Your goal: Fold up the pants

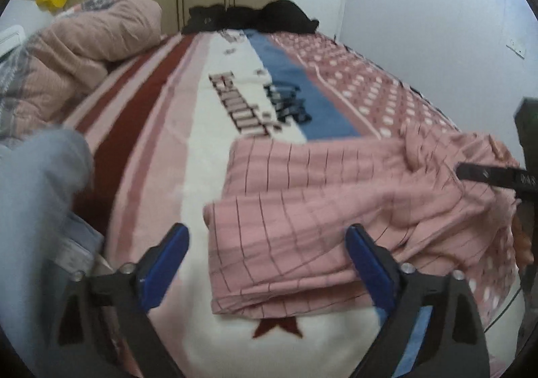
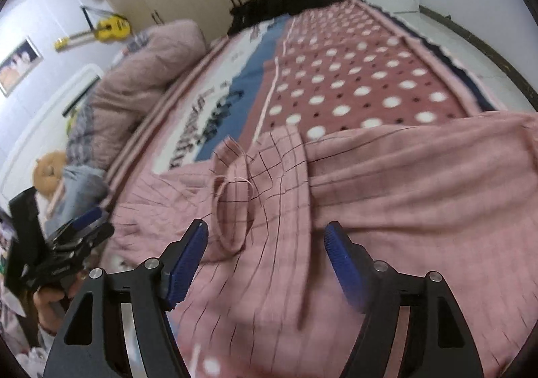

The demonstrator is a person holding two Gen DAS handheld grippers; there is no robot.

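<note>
The pink checked pants (image 1: 302, 210) lie half-folded on the bed (image 1: 161, 176), so both the left gripper (image 1: 269, 260) and right gripper (image 2: 265, 263) hover with jaws released, seemingly ready for another fold.

Both the left gripper (image 1: 267, 252) and the right gripper (image 2: 265, 252) are held with jaws apart above the pants (image 1: 302, 210), gripping nothing.

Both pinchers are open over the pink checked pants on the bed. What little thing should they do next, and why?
Probably lower the left gripper onto the folded edge of the pink pants and close. Its jaws stand open with that edge between them, holding nothing. The right gripper is open too, above the rumpled waistband, so that end looks unsmoothed.
</note>
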